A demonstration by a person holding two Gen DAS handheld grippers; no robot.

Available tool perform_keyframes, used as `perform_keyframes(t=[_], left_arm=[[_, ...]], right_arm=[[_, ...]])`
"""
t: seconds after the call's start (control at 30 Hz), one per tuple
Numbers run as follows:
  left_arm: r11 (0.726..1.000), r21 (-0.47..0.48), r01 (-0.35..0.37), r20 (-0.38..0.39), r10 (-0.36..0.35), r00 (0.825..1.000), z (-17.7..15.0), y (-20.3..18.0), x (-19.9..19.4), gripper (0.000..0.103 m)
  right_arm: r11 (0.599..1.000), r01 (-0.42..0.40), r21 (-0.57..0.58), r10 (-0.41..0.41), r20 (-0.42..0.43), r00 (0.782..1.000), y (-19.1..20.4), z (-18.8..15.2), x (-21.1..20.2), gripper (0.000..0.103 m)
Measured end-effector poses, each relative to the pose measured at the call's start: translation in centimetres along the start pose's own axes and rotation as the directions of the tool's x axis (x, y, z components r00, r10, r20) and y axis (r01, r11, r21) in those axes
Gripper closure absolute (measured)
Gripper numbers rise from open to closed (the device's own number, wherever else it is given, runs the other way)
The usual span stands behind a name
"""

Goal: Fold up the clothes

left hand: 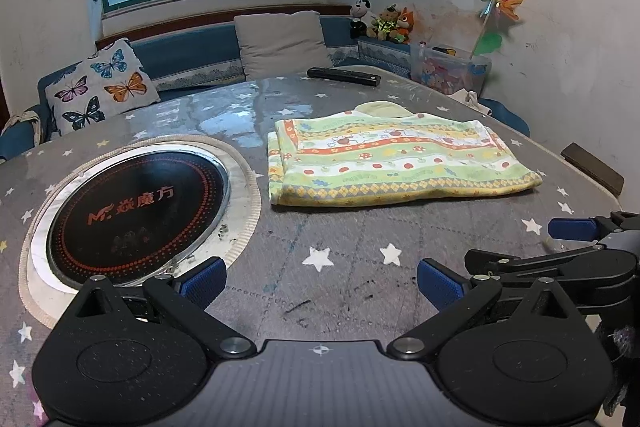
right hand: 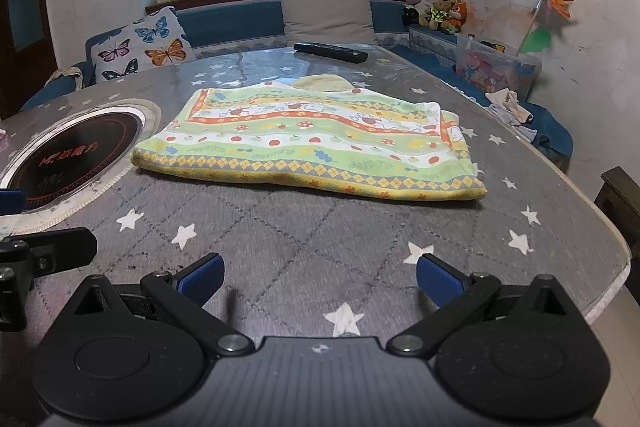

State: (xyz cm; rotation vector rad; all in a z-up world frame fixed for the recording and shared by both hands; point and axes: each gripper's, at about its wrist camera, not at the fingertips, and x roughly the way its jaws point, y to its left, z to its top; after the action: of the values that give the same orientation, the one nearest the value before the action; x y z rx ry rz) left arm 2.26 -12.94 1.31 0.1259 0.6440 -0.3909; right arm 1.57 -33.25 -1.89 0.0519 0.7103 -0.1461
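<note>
A folded cloth with green, orange and yellow stripes and fruit prints point(left hand: 396, 159) lies flat on the grey star-patterned table point(left hand: 352, 247); it also shows in the right wrist view point(right hand: 316, 139). My left gripper point(left hand: 320, 283) is open and empty, low over the table, short of the cloth's near edge. My right gripper point(right hand: 320, 281) is open and empty, also short of the cloth. The right gripper's blue fingertips point(left hand: 572, 229) show at the right edge of the left wrist view.
A round black induction plate point(left hand: 136, 215) is set into the table left of the cloth. A black remote point(left hand: 344, 75) lies at the far edge. A sofa with cushions point(left hand: 280, 43), a toy box point(left hand: 452, 69) and a chair back point(right hand: 620, 203) surround the table.
</note>
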Motion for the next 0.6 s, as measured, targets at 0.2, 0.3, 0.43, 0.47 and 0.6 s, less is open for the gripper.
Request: perform_keyframes(t=[0.2, 0.3, 0.43, 0.47, 0.6], left_arm=[[1.0, 0.007, 0.002, -0.002, -0.002, 1.0, -0.19, -0.13, -0.03, 0.0], [1.0, 0.012, 0.003, -0.003, -0.003, 1.0, -0.22, -0.28, -0.04, 0.0], [1.0, 0.016, 0.006, -0.003, -0.006, 1.0, -0.12, -0.51, 0.03, 0.0], [1.0, 0.016, 0.007, -0.002, -0.007, 1.0, -0.07, -0.57, 0.04, 0.0], [1.0, 0.019, 0.009, 0.006, -0.01, 1.0, -0.03, -0.73, 0.02, 0.0]], right_arm=[[1.0, 0.001, 0.002, -0.001, -0.001, 1.0, 0.08, -0.08, -0.07, 0.0], [1.0, 0.001, 0.001, -0.001, 0.0, 1.0, 0.1, -0.1, -0.1, 0.0], [1.0, 0.001, 0.01, -0.001, -0.001, 1.0, -0.12, -0.12, -0.02, 0.0], [1.0, 0.002, 0.012, -0.002, -0.001, 1.0, -0.17, -0.12, 0.0, 0.0], [1.0, -0.001, 0.014, 0.001, -0.004, 1.0, -0.2, -0.16, 0.07, 0.0]])
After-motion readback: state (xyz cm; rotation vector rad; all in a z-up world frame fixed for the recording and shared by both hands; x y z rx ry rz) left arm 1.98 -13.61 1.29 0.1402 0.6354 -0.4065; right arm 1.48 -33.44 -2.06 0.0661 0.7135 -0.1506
